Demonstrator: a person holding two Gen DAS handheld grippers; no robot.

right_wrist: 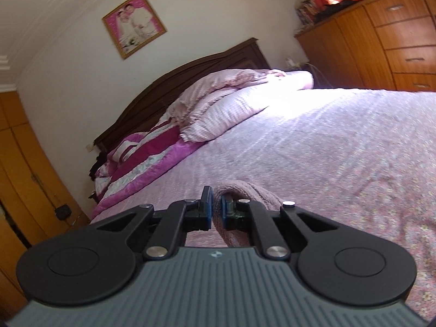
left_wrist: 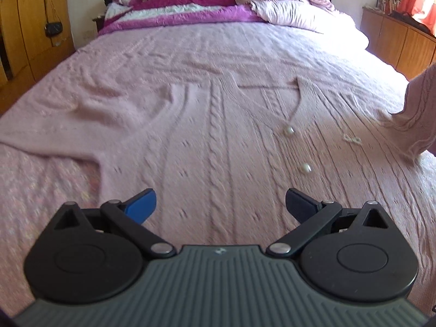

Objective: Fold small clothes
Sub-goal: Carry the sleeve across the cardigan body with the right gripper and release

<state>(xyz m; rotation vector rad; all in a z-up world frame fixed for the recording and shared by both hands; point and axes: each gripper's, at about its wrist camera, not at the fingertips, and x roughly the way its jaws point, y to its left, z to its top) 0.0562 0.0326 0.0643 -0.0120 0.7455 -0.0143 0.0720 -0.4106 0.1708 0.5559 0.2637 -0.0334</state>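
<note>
A pale pink cable-knit cardigan [left_wrist: 218, 125] with pearl buttons [left_wrist: 305, 167] lies spread flat on the pink bedspread [left_wrist: 190, 46]. Its left sleeve [left_wrist: 68, 125] stretches out to the left. Its right sleeve [left_wrist: 419, 109] is lifted off the bed at the right edge. My left gripper [left_wrist: 220, 204] is open and empty, hovering over the cardigan's lower part. My right gripper [right_wrist: 216, 207] is shut on a fold of the pink knit sleeve [right_wrist: 245, 193], held above the bed.
A striped magenta and white quilt [left_wrist: 174, 5] and pink pillows [left_wrist: 286, 2] lie piled at the headboard [right_wrist: 177, 87]. Wooden drawers [right_wrist: 395, 41] stand right of the bed and a wooden wardrobe [left_wrist: 30, 21] stands to the left.
</note>
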